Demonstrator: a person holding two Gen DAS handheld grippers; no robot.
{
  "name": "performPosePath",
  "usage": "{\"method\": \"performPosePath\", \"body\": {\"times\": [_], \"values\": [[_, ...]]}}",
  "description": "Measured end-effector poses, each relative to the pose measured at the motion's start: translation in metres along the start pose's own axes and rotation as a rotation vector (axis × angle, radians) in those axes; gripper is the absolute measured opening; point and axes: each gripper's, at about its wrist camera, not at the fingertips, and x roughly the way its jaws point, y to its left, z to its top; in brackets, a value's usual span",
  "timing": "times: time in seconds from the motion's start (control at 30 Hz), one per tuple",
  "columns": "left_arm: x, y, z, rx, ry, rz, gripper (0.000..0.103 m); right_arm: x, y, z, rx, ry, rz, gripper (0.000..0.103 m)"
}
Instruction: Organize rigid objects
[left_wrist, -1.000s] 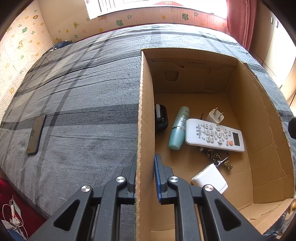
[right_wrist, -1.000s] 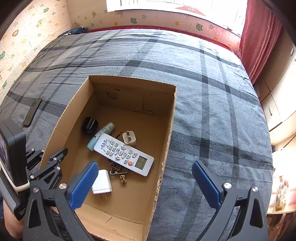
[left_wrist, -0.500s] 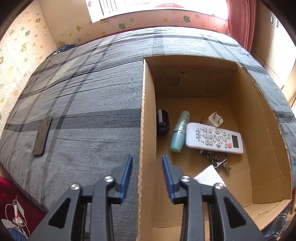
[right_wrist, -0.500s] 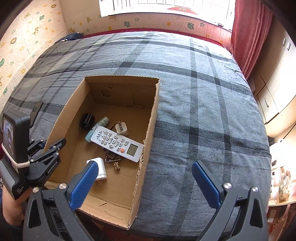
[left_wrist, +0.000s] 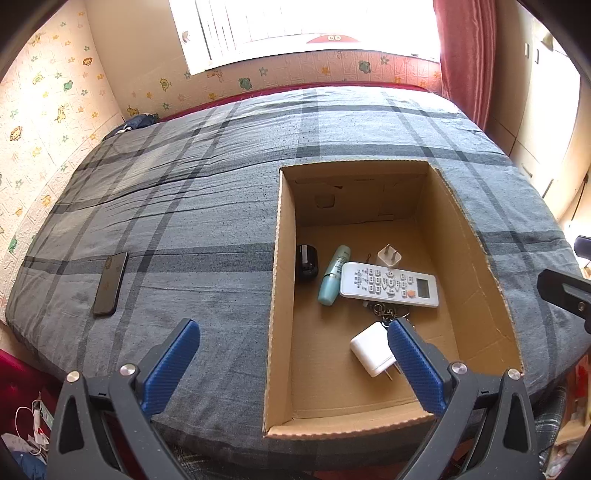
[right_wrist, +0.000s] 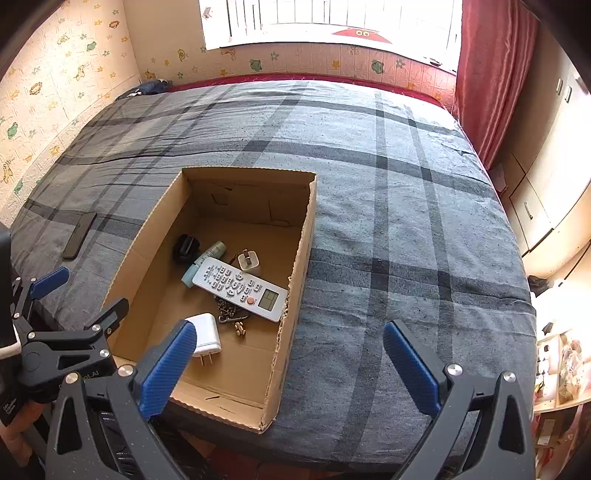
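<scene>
**Both tools spread wide over the bed, box already loaded**

Nearest to me, the left tool (left_wrist: 293, 341) hangs with its blue-padded fingers spread wide, holding nothing and touching nothing; one finger sits over the grey checked bed cover (left_wrist: 207, 229), the other over the open brown cardboard box (left_wrist: 277, 295). The right tool (right_wrist: 290, 345) is just as wide and just as empty, one finger above the box's near corner, the other over bare cover.

Inside the box, closest to its near wall, lies a white square plug charger (left_wrist: 371, 349), prongs pointing toward the near edge. Just beyond it a bunch of metal keys (right_wrist: 229, 312) pokes out from under a white remote control (left_wrist: 389, 285), whose long axis runs across the box, display end toward the right wall. Beside it lie a teal tube-shaped bottle (left_wrist: 332, 276), lengthwise along the box, and a black round object (left_wrist: 307, 262) against the left wall. A small white plug adapter (left_wrist: 389, 255) lies just behind the remote.

Out on the cover, well apart from the box, lies a dark flat phone (left_wrist: 110, 283).
</scene>
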Motion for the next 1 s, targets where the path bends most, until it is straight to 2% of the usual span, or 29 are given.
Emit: {"method": "performPosePath", "body": {"times": [0.27,0.47,0.7,1.0], "values": [[-0.051,-0.009,-0.007,-0.002,-0.074,0.017,0.103,-0.036,-0.001,-0.011,0.012,-0.057,0.004,0.103],[-0.077,-0.017,-0.014,-0.007,-0.095,0.002,0.103,-0.062,0.001,-0.022,0.004,-0.093,-0.002,0.103],[-0.100,-0.028,-0.023,-0.010,-0.115,-0.025,0.103,-0.086,0.005,-0.035,-0.007,-0.133,-0.016,0.103],[-0.115,-0.046,-0.035,0.043,-0.141,-0.048,0.103,-0.098,0.007,-0.048,-0.009,-0.146,-0.013,0.103]]}}
